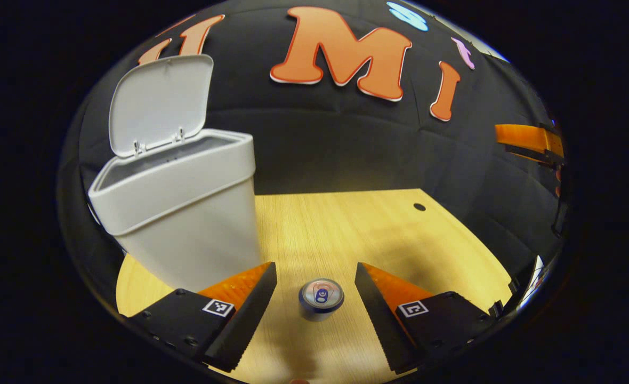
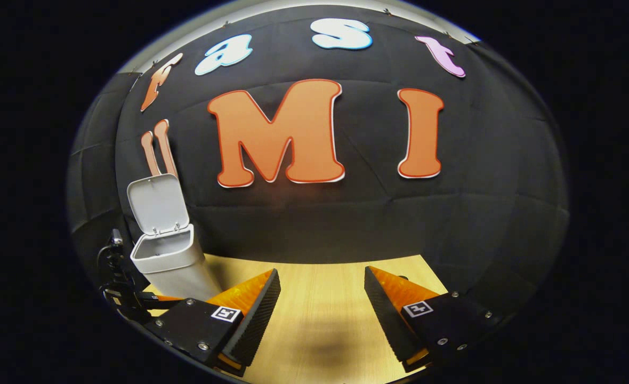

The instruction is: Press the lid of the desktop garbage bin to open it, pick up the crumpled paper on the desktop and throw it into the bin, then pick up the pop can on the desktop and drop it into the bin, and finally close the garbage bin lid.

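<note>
The left hand-held gripper (image 1: 315, 298) hovers with fingers apart, the pop can (image 1: 321, 298) standing upright on the tabletop (image 1: 346, 229) between them, touching neither; no writing on its top is legible. Ahead to its left stands the garbage bin (image 1: 186, 213), lid (image 1: 160, 104) raised. The right hand-held gripper (image 2: 322, 304) is spread apart above bare tabletop.

Warm overhead light pools on the bench (image 1: 346, 229), soft shadows falling near its front edge, while fisheye distortion bends both sharp views' margins.
</note>
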`<state>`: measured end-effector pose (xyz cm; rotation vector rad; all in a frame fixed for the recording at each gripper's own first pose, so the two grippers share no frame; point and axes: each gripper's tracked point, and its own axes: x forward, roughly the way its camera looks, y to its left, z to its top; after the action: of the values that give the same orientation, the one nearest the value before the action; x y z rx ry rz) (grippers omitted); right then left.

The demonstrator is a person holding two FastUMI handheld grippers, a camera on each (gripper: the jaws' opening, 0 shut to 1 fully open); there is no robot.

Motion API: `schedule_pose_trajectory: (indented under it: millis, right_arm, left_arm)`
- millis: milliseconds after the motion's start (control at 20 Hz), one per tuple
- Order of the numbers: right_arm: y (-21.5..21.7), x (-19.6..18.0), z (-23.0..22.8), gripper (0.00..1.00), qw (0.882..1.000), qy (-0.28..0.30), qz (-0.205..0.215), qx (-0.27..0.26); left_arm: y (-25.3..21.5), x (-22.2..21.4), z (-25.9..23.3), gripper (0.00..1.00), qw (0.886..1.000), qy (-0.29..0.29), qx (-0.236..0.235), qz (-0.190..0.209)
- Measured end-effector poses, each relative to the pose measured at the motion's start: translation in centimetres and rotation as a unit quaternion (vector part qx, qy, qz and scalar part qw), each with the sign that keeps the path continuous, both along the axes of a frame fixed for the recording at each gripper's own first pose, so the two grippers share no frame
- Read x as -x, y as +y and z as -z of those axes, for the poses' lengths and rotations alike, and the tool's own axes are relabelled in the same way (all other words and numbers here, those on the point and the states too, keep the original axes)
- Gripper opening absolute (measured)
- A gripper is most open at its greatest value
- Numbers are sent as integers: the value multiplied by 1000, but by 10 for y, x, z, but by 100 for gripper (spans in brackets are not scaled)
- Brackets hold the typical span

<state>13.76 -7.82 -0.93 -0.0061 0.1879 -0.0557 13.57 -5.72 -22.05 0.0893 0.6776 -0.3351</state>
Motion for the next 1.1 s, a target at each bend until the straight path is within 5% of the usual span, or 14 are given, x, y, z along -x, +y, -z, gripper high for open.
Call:
schedule_pose_trajectory:
  millis: [1100]
  right_arm:
    - [-45, -9, 51, 95, 998, 52, 22, -29]
  left_arm:
    - [6, -6, 100, 96, 992, 111, -59, -15]
